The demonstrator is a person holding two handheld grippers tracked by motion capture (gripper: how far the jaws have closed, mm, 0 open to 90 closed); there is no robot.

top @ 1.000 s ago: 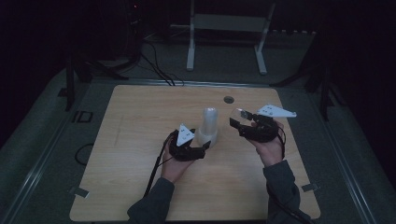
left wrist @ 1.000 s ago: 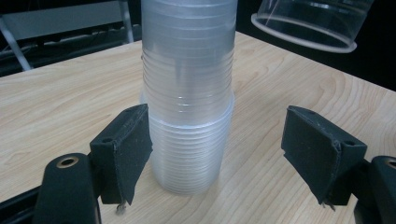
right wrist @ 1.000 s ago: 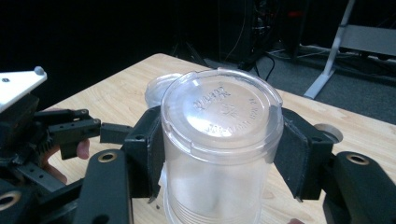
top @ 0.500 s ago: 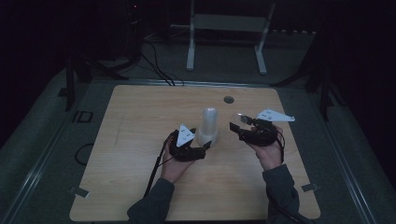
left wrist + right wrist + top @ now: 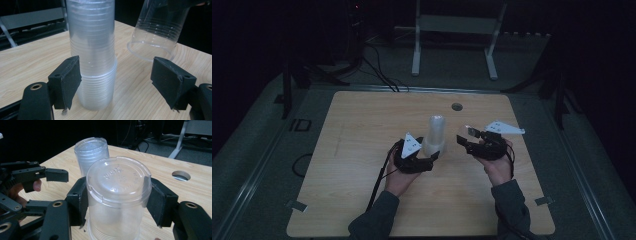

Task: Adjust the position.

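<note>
My right gripper [image 5: 117, 202] had a single clear plastic cup [image 5: 118, 195] pinched between both pads, upside down, closed base up and open rim down. In the high view that cup [image 5: 466, 133] sat to the right of the cup stack [image 5: 433, 135], near it but apart, about level with the stack's upper part. The left gripper view showed the cup [image 5: 157, 30] tilted, with its rim lifted off the bench [image 5: 30, 62].

The stack stood upright near the middle of the bench [image 5: 362, 130], long axis vertical, cups nested upside down with the closed bases up [image 5: 91, 152]. From my right gripper it lay ahead and to the left in the right gripper view.

My left gripper [image 5: 117, 82] was spread around the lower part of the stack [image 5: 93, 57]. The left pad [image 5: 67, 80] sat against or just beside the stack's wall, I couldn't tell which; the right pad [image 5: 170, 80] was well clear of it. So no squeeze there, more a loose bracket at the foot of the stack. In the high view the left gripper [image 5: 429, 157] sat just at the stack's near side.

My read: the move ahead turned on the sideways offset between held cup and stack top. The right hand was the one carrying, and the cup's axis needed to go vertical over the stack before it could drop on.
</note>
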